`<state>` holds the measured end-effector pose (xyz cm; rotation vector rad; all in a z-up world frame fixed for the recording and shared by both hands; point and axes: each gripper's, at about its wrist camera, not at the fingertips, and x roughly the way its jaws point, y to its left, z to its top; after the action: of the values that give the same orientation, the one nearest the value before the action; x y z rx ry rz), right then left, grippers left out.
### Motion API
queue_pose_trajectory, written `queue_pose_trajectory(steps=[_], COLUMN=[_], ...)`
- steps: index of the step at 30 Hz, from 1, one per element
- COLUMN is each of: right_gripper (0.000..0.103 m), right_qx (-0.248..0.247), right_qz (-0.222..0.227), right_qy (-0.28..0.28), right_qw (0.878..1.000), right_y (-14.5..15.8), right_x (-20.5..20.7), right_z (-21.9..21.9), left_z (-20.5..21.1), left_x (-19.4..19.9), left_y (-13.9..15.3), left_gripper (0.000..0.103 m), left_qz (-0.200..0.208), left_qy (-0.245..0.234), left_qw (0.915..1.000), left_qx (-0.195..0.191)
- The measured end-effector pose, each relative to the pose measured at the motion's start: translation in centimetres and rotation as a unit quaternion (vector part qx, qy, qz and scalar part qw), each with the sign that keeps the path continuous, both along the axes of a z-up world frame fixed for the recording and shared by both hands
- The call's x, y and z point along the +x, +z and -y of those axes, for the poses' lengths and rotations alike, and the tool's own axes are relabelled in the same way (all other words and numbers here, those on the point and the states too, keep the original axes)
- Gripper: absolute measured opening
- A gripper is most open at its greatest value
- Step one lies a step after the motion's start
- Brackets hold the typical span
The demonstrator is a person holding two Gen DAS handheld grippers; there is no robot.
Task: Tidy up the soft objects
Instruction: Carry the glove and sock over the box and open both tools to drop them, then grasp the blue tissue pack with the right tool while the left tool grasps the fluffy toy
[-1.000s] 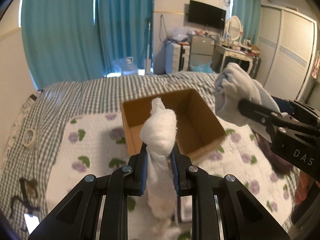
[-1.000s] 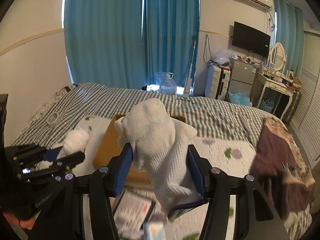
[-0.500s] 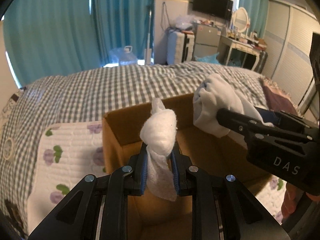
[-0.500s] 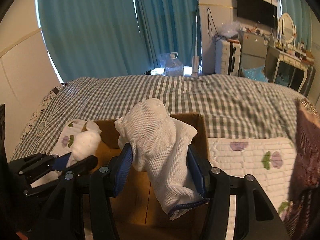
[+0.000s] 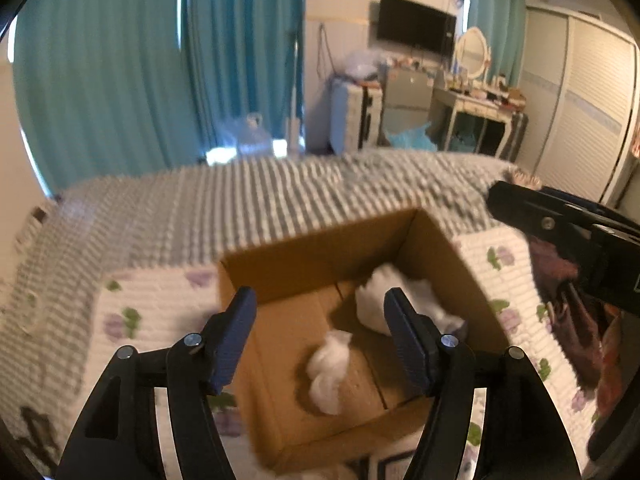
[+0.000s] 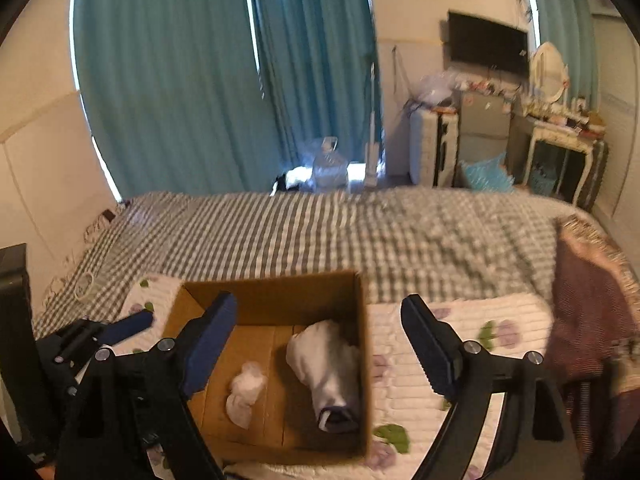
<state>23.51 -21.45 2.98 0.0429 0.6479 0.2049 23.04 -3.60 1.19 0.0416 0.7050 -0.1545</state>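
Note:
An open cardboard box (image 5: 312,240) (image 6: 360,380) sits on the bed. Inside it lie a small white bundled cloth (image 5: 330,368) (image 6: 246,394) and a larger white glove with a dark cuff (image 5: 400,304) (image 6: 326,368). My left gripper (image 5: 320,336) is open and empty above the box's near side. My right gripper (image 6: 320,344) is open and empty above the box; it also shows at the right edge of the left wrist view (image 5: 560,232). The left gripper shows at the lower left of the right wrist view (image 6: 104,336).
The box rests on a white floral quilt (image 6: 460,360) over a grey checked bedspread (image 6: 320,228). A dark red blanket (image 6: 588,300) lies at the right. A tape roll (image 6: 86,282) lies at the far left. Teal curtains and furniture stand behind the bed.
Both grippers have opened and let go. The small white cloth and the white glove have dropped into the box. Both grippers have drawn back slightly.

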Motion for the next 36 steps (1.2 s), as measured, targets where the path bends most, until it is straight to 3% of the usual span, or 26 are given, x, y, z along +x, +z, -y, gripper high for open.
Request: queue_pose_trajectory(steps=[6, 8, 10, 15, 20, 26, 33, 36], right_gripper=[0.089, 0.092, 0.097, 0.103, 0.103, 0.103, 0.102, 0.095], right_qx=[-0.012, -0.016, -0.02, -0.036, -0.065, -0.082, -0.071, -0.072], right_qz=[0.034, 0.042, 0.049, 0.06, 0.031, -0.026, -0.082, -0.103], right_qy=[-0.004, -0.007, -0.014, -0.036, -0.032, -0.018, -0.002, -0.005], right_qw=[0.999, 0.999, 0.999, 0.997, 0.997, 0.996, 0.994, 0.992], right_y=[6.8, 8.8, 10.3, 11.7, 8.9, 1.9, -4.9, -7.4], right_x=[-7.4, -10.4, -13.1, -19.8, -23.3, -25.1, -24.0, -22.9], right_z=[1.9, 2.8, 3.6, 5.0, 5.3, 5.1, 5.0, 5.0], left_z=[-0.9, -1.0, -1.1, -0.8, 0.3, 1.1, 3.6, 4.0], left_x=[-6.0, -9.0, -11.6, -15.9, -18.1, -18.3, -19.0, -18.8], left_y=[7.4, 9.8, 11.4, 12.4, 9.5, 2.8, -3.6, -5.2], left_gripper=[0.07, 0.086, 0.087, 0.089, 0.089, 0.089, 0.089, 0.089], left_qz=[0.059, 0.09, 0.114, 0.109, 0.081, 0.007, -0.037, -0.045], left_qy=[0.01, 0.014, 0.019, 0.003, 0.006, 0.019, 0.014, 0.015], left_qw=[0.9981, 0.9958, 0.9932, 0.994, 0.9964, 0.9998, 0.9991, 0.9986], left_qx=[-0.016, -0.007, -0.003, -0.009, 0.022, 0.005, 0.018, 0.025])
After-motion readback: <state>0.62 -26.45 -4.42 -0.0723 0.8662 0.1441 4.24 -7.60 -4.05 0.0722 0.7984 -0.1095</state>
